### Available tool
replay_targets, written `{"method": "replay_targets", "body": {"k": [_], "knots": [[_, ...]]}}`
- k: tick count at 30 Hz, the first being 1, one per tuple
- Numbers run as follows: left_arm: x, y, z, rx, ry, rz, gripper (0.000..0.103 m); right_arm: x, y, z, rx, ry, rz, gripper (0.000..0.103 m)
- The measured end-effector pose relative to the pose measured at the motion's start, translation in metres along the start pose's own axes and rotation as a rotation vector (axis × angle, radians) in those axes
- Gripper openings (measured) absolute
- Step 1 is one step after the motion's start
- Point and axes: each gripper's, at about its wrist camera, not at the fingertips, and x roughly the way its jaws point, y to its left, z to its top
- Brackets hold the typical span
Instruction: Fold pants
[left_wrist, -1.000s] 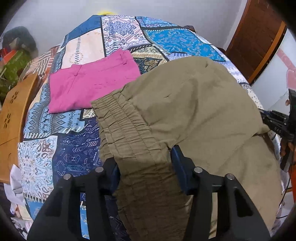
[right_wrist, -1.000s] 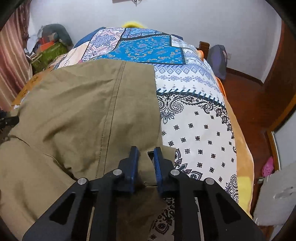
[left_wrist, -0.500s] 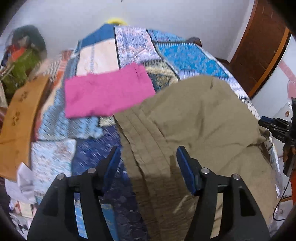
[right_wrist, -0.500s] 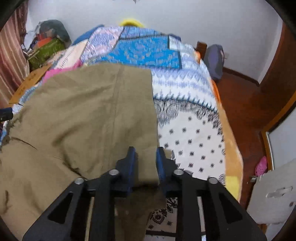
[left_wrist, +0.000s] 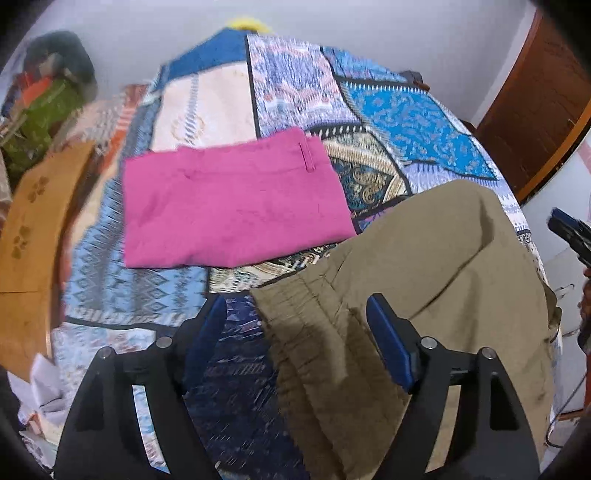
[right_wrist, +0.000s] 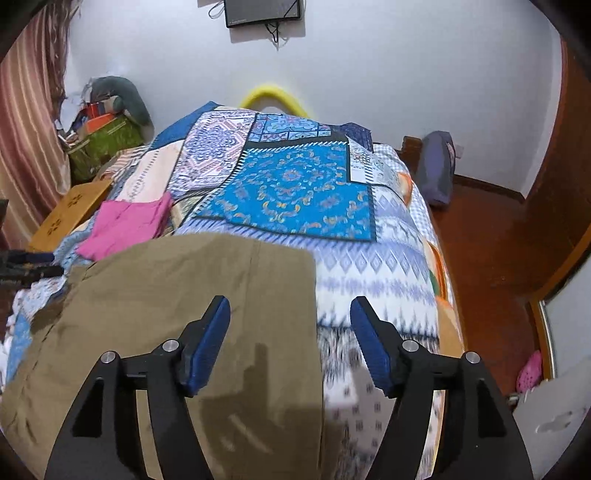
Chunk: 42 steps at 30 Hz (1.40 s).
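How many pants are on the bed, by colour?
Pink pants: 1
Olive-brown pants: 1
Total: 2 pants on the patchwork bedspread

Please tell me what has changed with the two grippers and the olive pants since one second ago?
Both grippers let go: the left gripper released the waistband of the olive pants, the right gripper released their edge; their jaws have just been opening. The pants and the pink garment still lie on the bed.
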Motion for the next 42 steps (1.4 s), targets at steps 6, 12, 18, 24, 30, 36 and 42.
{"method": "replay_targets", "body": {"k": [6,12,18,24,30,36,42], "knots": [[0.032,0.003,0.002,-0.009,0.029,-0.002,0.078,0.057,-0.002,0.014,-0.026,0.095,0.028,0.064],[0.047,0.005,0.008,-0.008,0.068,-0.045,0.078,0.094,-0.003,0.021,-0.017,0.138,0.051,0.064],[0.049,0.003,0.008,-0.008,0.059,-0.051,0.069,0.107,-0.015,0.021,0.097,0.151,0.163,0.05],[0.043,-0.015,0.008,0.095,0.014,0.048,0.061,0.107,-0.008,0.02,0.054,0.145,0.085,0.015],[0.029,-0.025,0.014,0.159,-0.022,0.12,0.053,0.094,-0.002,0.027,-0.012,0.096,0.028,0.004],[0.005,-0.031,0.034,0.178,-0.082,0.154,0.052,0.068,-0.011,0.048,-0.008,0.034,0.015,0.004],[-0.033,-0.047,0.062,0.185,-0.179,0.169,0.052,0.023,-0.019,0.076,0.014,-0.095,-0.018,0.003]]}}
